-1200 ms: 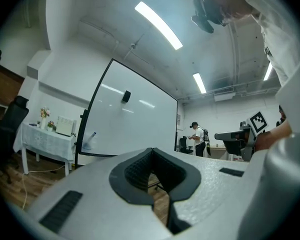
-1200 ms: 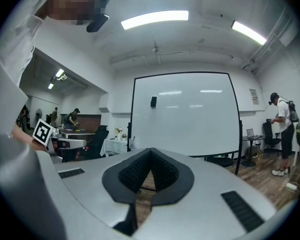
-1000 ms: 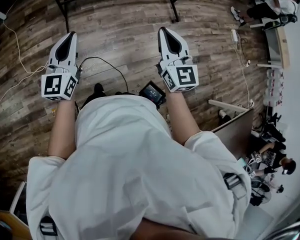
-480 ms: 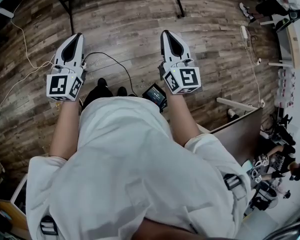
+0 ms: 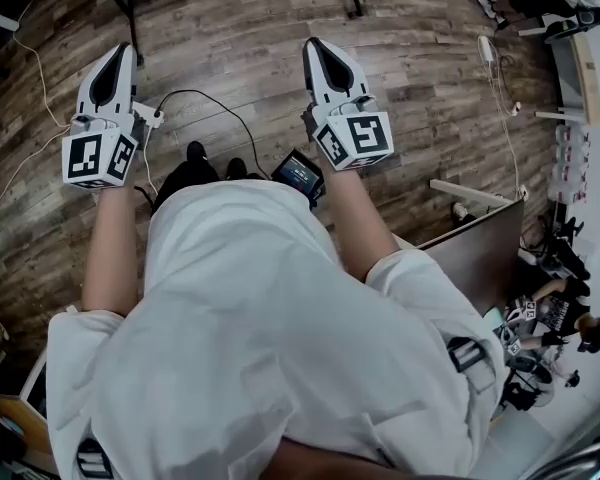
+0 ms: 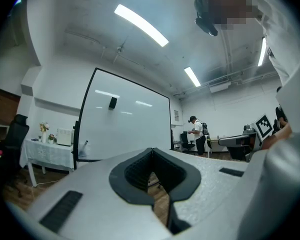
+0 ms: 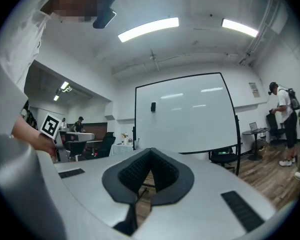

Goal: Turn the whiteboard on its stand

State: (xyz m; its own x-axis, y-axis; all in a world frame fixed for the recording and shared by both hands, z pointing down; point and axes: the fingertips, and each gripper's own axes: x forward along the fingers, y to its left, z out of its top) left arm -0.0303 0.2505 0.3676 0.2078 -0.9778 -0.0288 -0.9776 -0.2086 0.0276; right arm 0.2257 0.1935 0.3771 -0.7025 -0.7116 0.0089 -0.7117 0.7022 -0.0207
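A large whiteboard [image 6: 125, 119] in a black frame stands upright some way ahead of me; the right gripper view has this whiteboard [image 7: 185, 116] too. Only the black floor bars of its stand [image 5: 128, 6] reach into the head view, at the top edge. My left gripper [image 5: 120, 50] and right gripper [image 5: 312, 44] are held out over the wooden floor, side by side, pointing toward the stand and well short of it. The jaws of both are shut, with nothing between them. Neither touches the board.
A black cable [image 5: 215, 118] and a white cable [image 5: 35, 78] lie on the floor. A small lit screen [image 5: 298, 175] hangs at my waist. A brown partition [image 5: 480, 253] stands to the right. People stand at the right [image 7: 285, 116] and in the distance [image 6: 196, 133]; a cloth-covered table [image 6: 47, 151] sits at the left.
Both grippers sit a little higher and further left in the head view, the left one most. The stand's bars have slid toward the top edge. The jaws stayed shut.
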